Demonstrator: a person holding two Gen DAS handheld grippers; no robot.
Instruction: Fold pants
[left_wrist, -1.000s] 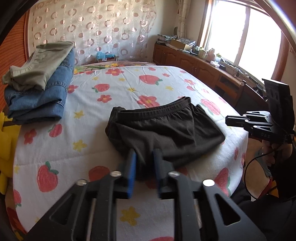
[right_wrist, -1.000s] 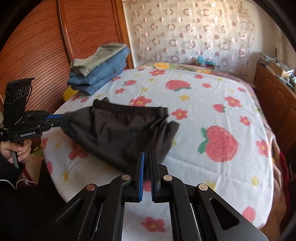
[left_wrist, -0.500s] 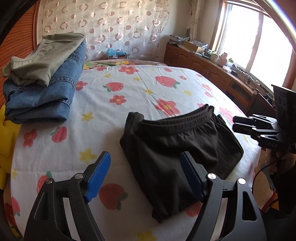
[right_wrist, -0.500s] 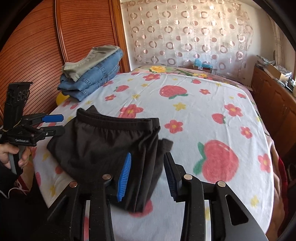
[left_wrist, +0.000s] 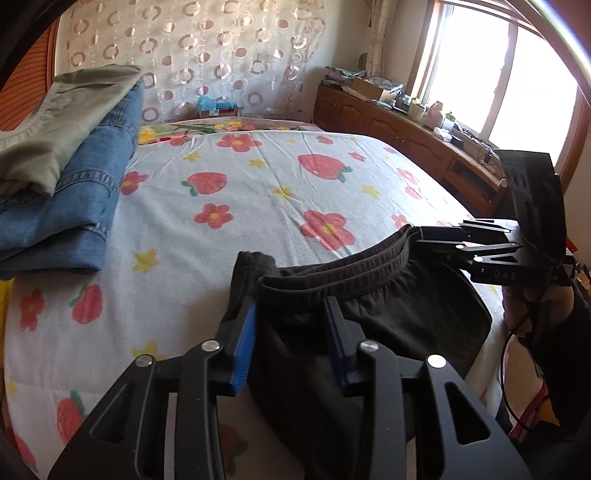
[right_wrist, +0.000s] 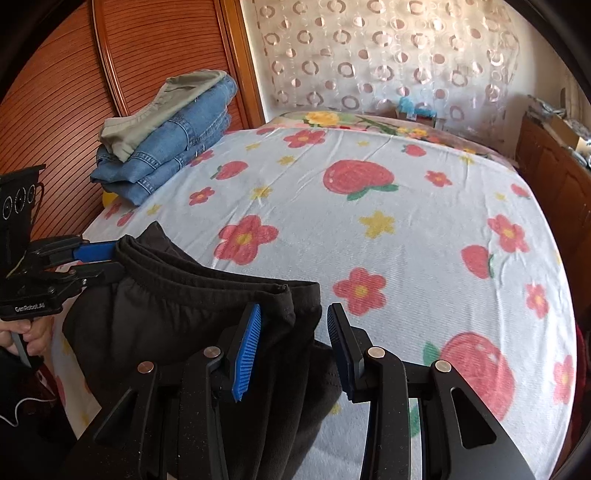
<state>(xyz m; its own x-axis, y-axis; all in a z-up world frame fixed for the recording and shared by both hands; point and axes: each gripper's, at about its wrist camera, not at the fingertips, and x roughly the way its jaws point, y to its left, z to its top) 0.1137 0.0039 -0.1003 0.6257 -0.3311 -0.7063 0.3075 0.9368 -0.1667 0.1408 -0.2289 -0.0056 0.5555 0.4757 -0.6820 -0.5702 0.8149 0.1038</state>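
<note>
Black pants (left_wrist: 388, 317) lie folded at the near edge of the bed, elastic waistband facing away from me. My left gripper (left_wrist: 291, 317) straddles the waistband's left corner. Its jaws are closing, with cloth between the blue pads (left_wrist: 245, 343) and a gap still showing. From the right wrist view the left gripper (right_wrist: 107, 264) has one finger on each side of that corner. My right gripper (right_wrist: 293, 332) stands open over the right corner of the pants (right_wrist: 166, 306), the cloth near its left pad. In the left wrist view the right gripper (left_wrist: 421, 238) sits at the waistband's right end.
Folded blue jeans (left_wrist: 74, 206) with olive trousers (left_wrist: 62, 122) on top are stacked at the bed's far left. The strawberry-print sheet (left_wrist: 258, 192) stretches bare beyond the pants. Wooden cabinets (left_wrist: 406, 140) run along the right under the window. A ribbed wooden panel (right_wrist: 74, 92) stands at the left.
A second ago both grippers were shut on the pants' near edge. They let go, opened and moved forward to the waistband corners. The left jaws have narrowed since half a second ago.
</note>
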